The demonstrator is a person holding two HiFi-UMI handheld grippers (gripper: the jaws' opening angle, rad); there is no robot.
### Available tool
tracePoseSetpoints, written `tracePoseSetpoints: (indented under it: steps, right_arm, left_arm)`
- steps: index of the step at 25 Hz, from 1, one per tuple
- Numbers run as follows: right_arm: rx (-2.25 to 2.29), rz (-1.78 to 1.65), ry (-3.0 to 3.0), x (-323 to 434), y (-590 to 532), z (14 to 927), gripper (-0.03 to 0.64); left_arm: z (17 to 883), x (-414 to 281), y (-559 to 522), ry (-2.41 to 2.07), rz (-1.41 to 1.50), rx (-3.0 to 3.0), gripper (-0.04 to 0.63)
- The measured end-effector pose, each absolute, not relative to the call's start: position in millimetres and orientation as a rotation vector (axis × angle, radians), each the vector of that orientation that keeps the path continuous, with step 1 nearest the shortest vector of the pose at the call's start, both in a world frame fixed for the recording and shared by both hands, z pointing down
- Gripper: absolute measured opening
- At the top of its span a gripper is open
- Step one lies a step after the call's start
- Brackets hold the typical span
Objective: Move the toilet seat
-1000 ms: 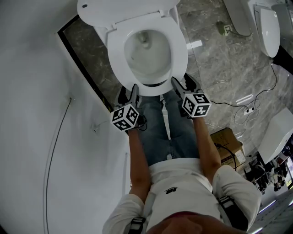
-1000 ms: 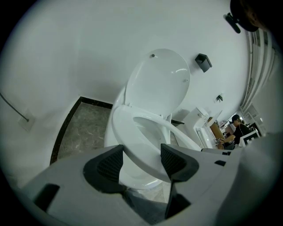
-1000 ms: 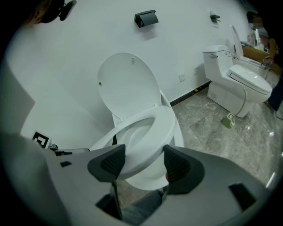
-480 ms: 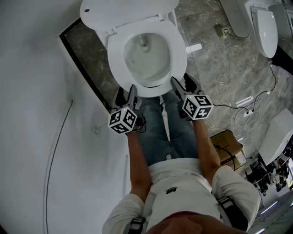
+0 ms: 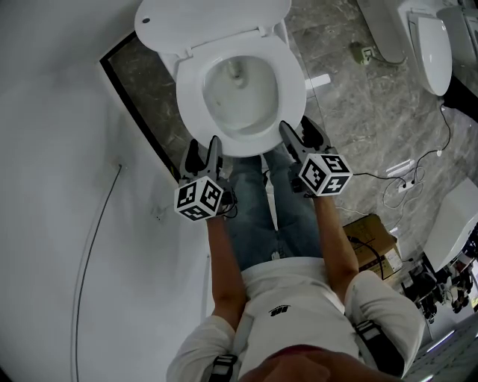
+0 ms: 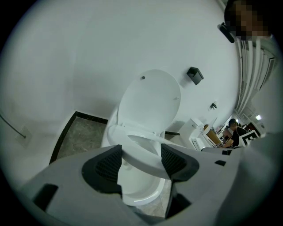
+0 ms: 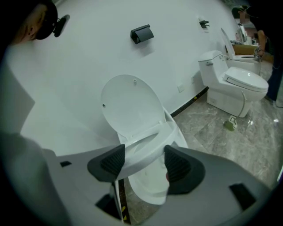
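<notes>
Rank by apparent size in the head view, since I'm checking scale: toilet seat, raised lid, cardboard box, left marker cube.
1. toilet seat.
2. raised lid, cropped by the frame's top edge.
3. cardboard box and left marker cube: look alike; the cube is nearer the camera, so unranked.

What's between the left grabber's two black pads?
The front rim of the white toilet seat, raised above the bowl; the left gripper view shows it.

The toilet seat's [image 5: 293, 83] front rim sits inside left tongs [image 5: 204, 146] and right tongs [image 5: 296, 128], lid [image 5: 209, 19] behind.
</notes>
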State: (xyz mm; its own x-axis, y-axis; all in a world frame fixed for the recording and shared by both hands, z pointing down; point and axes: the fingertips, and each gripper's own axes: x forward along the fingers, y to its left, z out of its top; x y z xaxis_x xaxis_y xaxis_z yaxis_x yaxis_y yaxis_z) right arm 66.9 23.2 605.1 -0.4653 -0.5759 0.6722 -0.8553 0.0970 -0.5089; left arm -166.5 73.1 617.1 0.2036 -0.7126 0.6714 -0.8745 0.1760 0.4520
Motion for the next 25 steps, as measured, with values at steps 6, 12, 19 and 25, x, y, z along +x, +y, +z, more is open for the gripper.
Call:
tracePoseSetpoints:
  steps: [6,12,19,25]
  right_arm:
    - [1.465,1.329,-2.078,64.6,9.6,590.3,0.293]
    - [1.494,1.347,-2.068,62.3,-1.8,580.0,0.293]
    - [1.516,1.361,-2.059,60.5,-12.1,570.3,0.293]
    - [1.529,1.377,-2.053,58.3,-21.2,563.3,0.293]
  left_arm:
    - [593.3,-167.3,62.7,-1.568,0.254,1.667,0.276]
    - [569.8,-161.1,60.6,-1.552,0.256,1.757,0.276]
    - [547.1,-152.9,62.3,-1.516,0.328,1.878,0.276]
    - [541.8,-143.7,63.4,-1.511,0.421,1.955,0.276]
